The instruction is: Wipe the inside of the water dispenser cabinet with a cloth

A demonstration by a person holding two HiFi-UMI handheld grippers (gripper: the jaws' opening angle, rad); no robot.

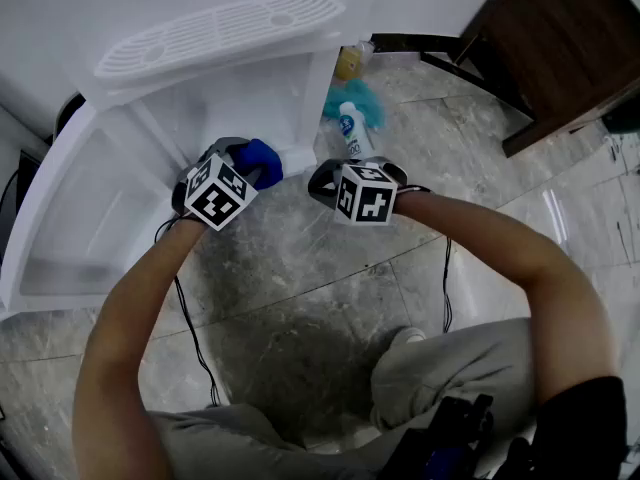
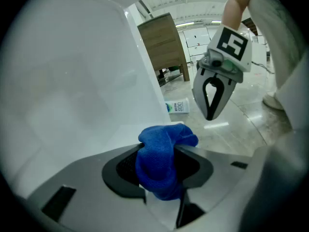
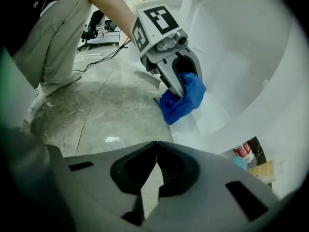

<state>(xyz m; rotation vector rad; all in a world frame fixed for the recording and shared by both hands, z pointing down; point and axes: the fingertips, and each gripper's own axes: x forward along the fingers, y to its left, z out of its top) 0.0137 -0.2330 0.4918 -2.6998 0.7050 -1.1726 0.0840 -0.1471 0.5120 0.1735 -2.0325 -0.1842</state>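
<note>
The white water dispenser's cabinet stands open, its door swung out to the left. My left gripper is at the cabinet's lower front edge, shut on a bunched blue cloth. In the left gripper view the cloth bulges between the jaws, next to the white cabinet wall. My right gripper hangs just to the right over the floor, shut and empty. Its own view shows the jaws meeting, with the left gripper and the cloth beyond.
Right of the cabinet, a white bottle with a blue label, something teal and fluffy and a yellowish container lie on the marble floor. Dark wooden furniture stands at the far right. A black cable trails by the person's knees.
</note>
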